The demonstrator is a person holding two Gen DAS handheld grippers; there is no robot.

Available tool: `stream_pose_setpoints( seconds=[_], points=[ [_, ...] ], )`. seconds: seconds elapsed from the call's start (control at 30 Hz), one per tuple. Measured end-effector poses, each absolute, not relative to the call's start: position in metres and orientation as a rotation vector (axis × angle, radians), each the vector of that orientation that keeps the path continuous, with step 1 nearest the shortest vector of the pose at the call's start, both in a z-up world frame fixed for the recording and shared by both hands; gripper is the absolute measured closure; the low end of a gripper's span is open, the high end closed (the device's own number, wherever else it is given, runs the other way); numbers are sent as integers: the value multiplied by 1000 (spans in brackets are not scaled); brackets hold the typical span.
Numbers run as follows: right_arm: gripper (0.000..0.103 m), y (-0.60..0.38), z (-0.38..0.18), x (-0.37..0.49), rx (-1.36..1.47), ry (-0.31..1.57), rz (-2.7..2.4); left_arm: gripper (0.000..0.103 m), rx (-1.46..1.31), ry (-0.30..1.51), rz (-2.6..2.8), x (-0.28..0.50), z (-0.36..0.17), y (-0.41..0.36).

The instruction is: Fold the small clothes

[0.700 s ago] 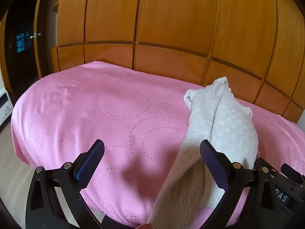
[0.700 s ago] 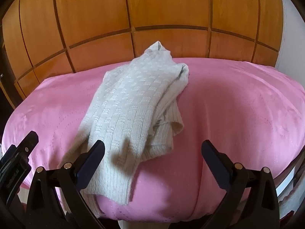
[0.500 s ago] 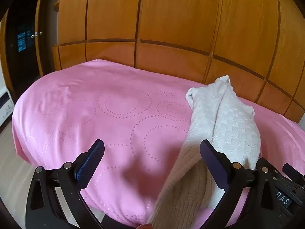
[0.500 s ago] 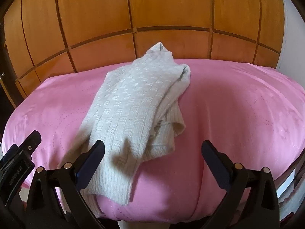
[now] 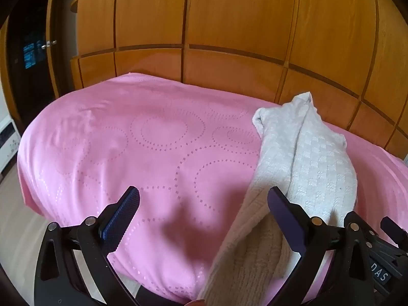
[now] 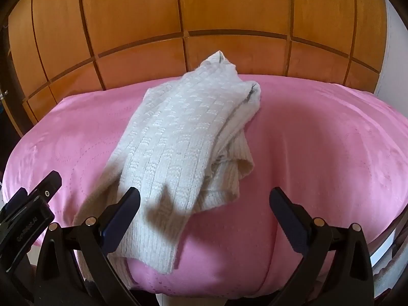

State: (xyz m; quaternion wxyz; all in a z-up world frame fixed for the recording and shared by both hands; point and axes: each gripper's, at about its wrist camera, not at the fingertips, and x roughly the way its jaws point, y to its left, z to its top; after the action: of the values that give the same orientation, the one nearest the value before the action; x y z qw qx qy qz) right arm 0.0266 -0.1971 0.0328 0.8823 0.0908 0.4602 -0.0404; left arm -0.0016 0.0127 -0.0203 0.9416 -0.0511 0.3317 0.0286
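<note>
White knitted garment (image 6: pixel 178 137) lies bunched in a long heap on the pink bedspread (image 6: pixel 318 140), its near end drooping over the near edge of the bed and its far end reaching almost to the far edge, where a small peak of knit stands up against the wooden panelling (image 6: pixel 229 12). Nearest in the right wrist view, the right gripper (image 6: pixel 204 207) hangs over the near edge with its jaws spread wide and nothing between them; its left finger (image 6: pixel 119 219) stands in front of the near end of the garment, and whether it touches the knit I cannot tell. From the left wrist view the left gripper (image 5: pixel 204 209) is likewise spread wide and holds nothing, with its right finger (image 5: pixel 285 219) in front of the garment's ribbed near part. Farther on, a ribbed cuff sticks out of the heap on its right side. Dotted circles pattern the spread to the left of the garment
</note>
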Motion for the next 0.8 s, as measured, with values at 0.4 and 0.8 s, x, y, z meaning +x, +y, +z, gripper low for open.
stream_pose_setpoints(
  seconds=[0.4, 0.8],
  points=[
    [2, -210, 49, 5, 295, 861, 18, 4, -91, 677, 75, 4, -16, 6],
    [2, -208, 51, -2, 303, 868, 44, 4, -93, 673, 88, 4, -12, 6]
  ],
)
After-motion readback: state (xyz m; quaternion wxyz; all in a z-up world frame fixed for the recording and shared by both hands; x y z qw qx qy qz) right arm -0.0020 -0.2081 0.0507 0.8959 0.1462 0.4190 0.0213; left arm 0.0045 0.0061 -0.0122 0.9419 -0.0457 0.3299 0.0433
